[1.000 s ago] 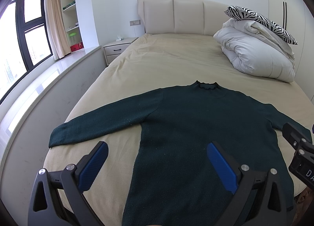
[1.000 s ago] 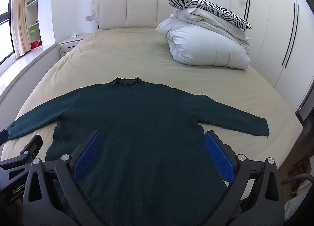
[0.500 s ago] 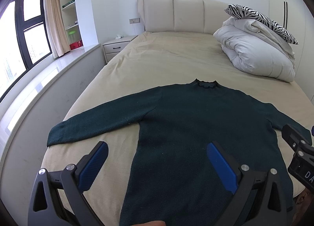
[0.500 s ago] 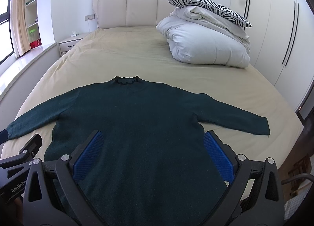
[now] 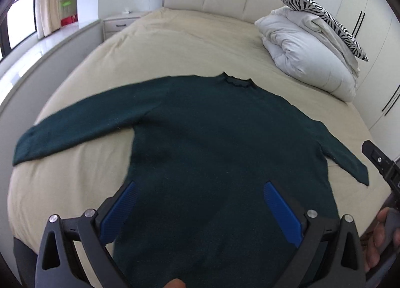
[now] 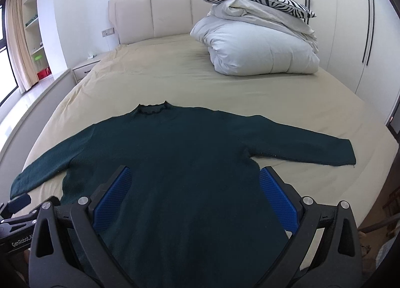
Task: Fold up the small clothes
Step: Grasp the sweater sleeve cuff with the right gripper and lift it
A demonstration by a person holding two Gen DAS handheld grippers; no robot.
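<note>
Hovering over the spread sweater point(image 5: 225, 143), we hold both grippers released.
It lies flat on the bed point(image 6: 155, 68), collar away, sleeves out sideways; our left gripper point(image 5: 200, 210) nearer its left sleeve, right gripper point(image 6: 193, 198) nearer the other.

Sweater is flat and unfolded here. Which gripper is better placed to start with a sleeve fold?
Probably right. The right gripper hangs open with its right finger beside the armpit of the sweater; the left gripper, also open, hangs over the body, away from its sleeve.
</note>
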